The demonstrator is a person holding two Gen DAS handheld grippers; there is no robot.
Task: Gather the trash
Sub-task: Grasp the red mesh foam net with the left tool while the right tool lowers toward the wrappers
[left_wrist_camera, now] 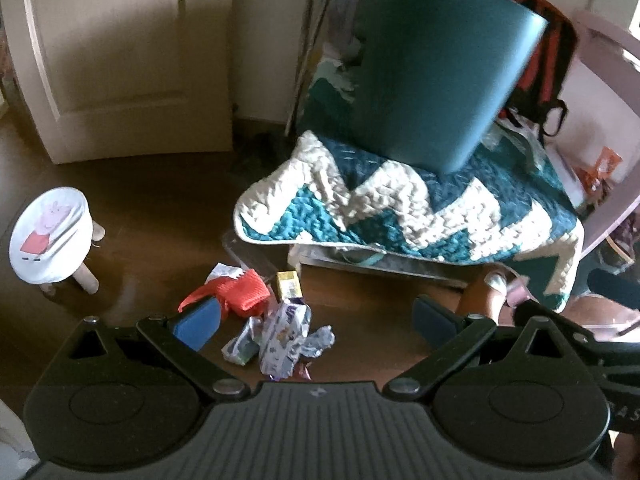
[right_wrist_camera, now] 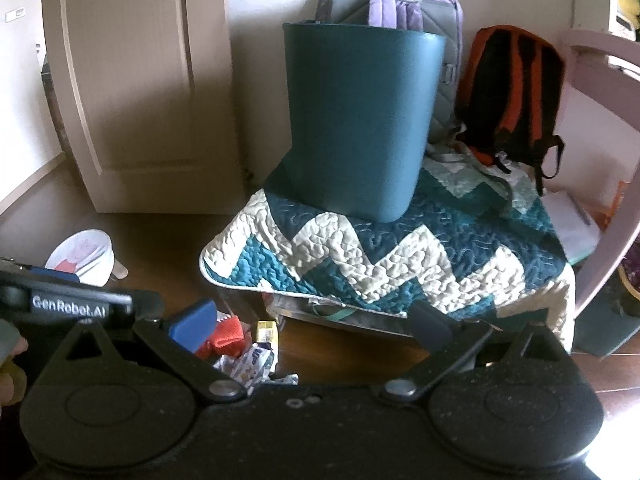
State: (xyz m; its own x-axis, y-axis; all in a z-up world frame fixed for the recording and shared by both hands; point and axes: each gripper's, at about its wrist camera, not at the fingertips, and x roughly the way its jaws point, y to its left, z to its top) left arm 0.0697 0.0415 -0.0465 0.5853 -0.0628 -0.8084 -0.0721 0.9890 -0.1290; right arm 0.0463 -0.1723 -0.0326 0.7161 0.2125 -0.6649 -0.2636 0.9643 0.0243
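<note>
A pile of trash lies on the brown floor: a crumpled purple-white wrapper [left_wrist_camera: 284, 338], a red mesh bag [left_wrist_camera: 244, 290] and a small yellow box [left_wrist_camera: 289, 283]. The wrapper [right_wrist_camera: 254, 360], red bag [right_wrist_camera: 229, 332] and box [right_wrist_camera: 267, 331] also show in the right wrist view. A dark teal bin [left_wrist_camera: 436, 80] [right_wrist_camera: 356, 116] stands on a zigzag quilt [left_wrist_camera: 400, 208]. My left gripper [left_wrist_camera: 316, 320] is open above the trash, holding nothing. My right gripper [right_wrist_camera: 312, 320] is open and empty, higher up, facing the bin.
A small white stool [left_wrist_camera: 48, 236] with a cartoon pig stands at the left. A cream door [left_wrist_camera: 120, 52] is behind. A purple backpack [right_wrist_camera: 392, 4] and an orange-black backpack [right_wrist_camera: 516, 92] lean behind the bin. A pink chair frame [right_wrist_camera: 608, 184] is at the right.
</note>
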